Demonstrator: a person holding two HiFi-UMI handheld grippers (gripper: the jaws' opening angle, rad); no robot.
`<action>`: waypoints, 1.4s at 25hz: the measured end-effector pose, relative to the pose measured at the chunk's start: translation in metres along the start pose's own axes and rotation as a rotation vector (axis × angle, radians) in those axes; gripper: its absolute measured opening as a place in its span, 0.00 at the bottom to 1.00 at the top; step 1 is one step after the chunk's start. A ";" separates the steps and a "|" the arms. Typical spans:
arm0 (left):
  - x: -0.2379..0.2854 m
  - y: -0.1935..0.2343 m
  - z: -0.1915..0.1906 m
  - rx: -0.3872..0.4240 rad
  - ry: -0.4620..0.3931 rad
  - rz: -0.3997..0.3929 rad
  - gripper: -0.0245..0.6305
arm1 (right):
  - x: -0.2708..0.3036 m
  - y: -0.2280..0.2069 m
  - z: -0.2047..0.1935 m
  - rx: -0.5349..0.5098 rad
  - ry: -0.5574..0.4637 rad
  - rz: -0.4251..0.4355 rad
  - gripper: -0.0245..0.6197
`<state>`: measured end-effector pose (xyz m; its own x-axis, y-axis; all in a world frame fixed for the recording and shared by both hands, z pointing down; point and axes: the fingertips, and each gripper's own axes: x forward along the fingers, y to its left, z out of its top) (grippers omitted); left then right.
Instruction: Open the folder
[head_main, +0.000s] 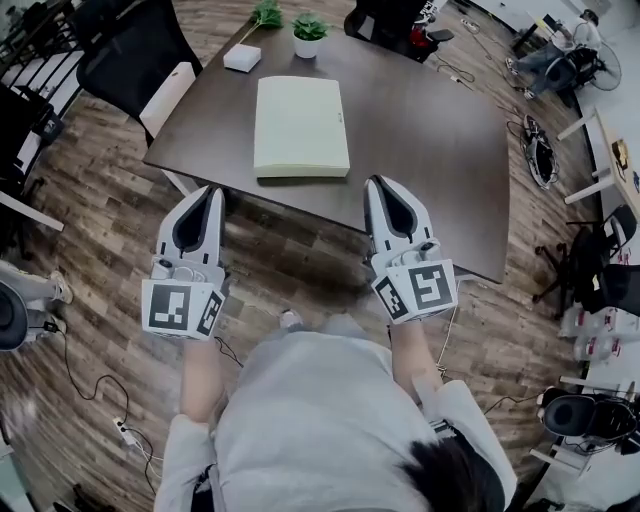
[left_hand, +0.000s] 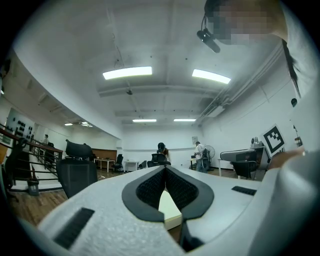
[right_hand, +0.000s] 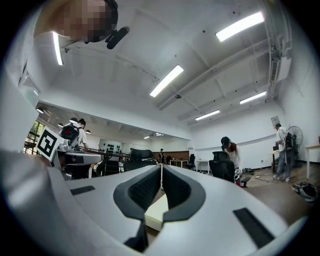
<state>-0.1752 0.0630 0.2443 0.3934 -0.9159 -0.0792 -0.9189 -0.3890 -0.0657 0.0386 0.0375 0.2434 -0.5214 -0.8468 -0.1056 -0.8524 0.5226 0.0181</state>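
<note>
A pale yellow-green folder (head_main: 301, 126) lies closed and flat on the dark brown table (head_main: 440, 160), near its front edge. My left gripper (head_main: 212, 191) hovers just short of that edge, below the folder's left corner, jaws shut with nothing between them. My right gripper (head_main: 376, 183) is held level with it, just right of the folder's near right corner, also shut and empty. In the left gripper view, a slice of the folder (left_hand: 170, 209) shows below the closed tips of the left gripper (left_hand: 164, 168). The right gripper view shows the folder (right_hand: 156, 215) below the right gripper (right_hand: 161, 166).
A small white box (head_main: 242, 57) and a potted plant (head_main: 309, 34) stand at the table's far edge, with another plant (head_main: 266, 14) behind. A black office chair (head_main: 135, 50) stands at the far left corner. People and chairs are in the room beyond.
</note>
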 end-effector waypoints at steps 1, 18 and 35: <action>0.001 0.002 -0.001 -0.005 -0.001 -0.007 0.05 | 0.001 0.001 -0.001 -0.003 0.007 -0.004 0.06; 0.017 0.028 -0.019 0.021 0.022 -0.047 0.05 | 0.037 0.008 -0.002 -0.025 0.039 -0.016 0.06; 0.067 0.042 -0.067 0.049 0.137 -0.066 0.05 | 0.080 -0.017 -0.028 0.003 0.094 -0.015 0.06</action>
<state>-0.1892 -0.0213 0.3028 0.4422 -0.8947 0.0629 -0.8873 -0.4466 -0.1147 0.0099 -0.0415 0.2621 -0.5103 -0.8599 -0.0121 -0.8600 0.5101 0.0139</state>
